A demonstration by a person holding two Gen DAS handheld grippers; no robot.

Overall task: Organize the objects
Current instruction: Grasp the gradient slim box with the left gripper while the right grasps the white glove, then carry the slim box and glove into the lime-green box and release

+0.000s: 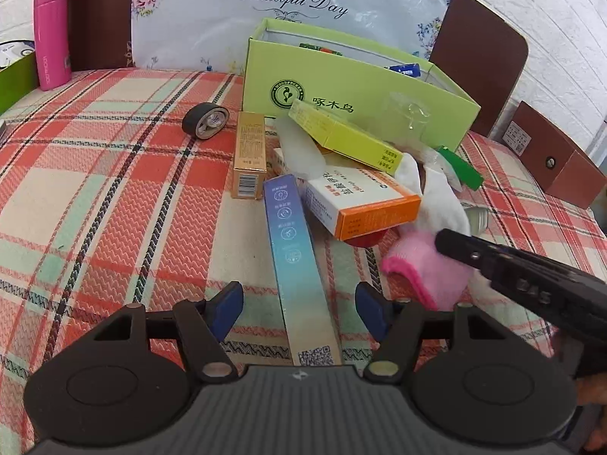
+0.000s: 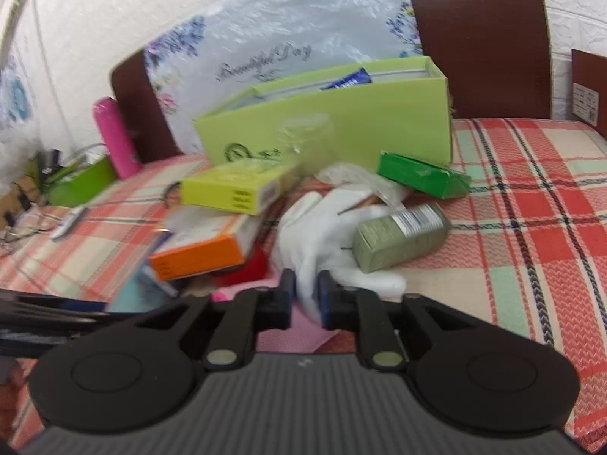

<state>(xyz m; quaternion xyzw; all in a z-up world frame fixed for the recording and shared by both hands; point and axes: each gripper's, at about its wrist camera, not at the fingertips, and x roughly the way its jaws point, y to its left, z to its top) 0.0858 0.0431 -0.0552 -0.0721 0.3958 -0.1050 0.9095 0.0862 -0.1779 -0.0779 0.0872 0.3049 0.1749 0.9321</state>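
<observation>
- Your left tongs stand open, both blue pads clear, with one long blue-to-teal box lying lengthwise between them; neither pad touches it.
- Your right tongs are closed down on a fold of the one white glove, the cloth pinched between the two pads.
- In the left wrist view, the right tongs reach in from the right edge, over one pink cloth lying beside the white glove.
- Just past the blue box you have a heap near the middle of the tabletop: one orange-and-white box, one yellow-green box tilted on top of it, and one red item peeking from under the orange box; what it is cannot be told.
- One gold box lies left of the heap, touching the far end of the blue box.
- One roll of black tape sits apart, further left.
- One small dark-green box and one olive-green box lie at the right of the glove, the olive one touching it.
- One clear plastic cup stands against the one big lime-green carton behind the heap; the carton is open, with a few packets inside.
- One pink flask stands upright at the far left corner of the tabletop.
</observation>
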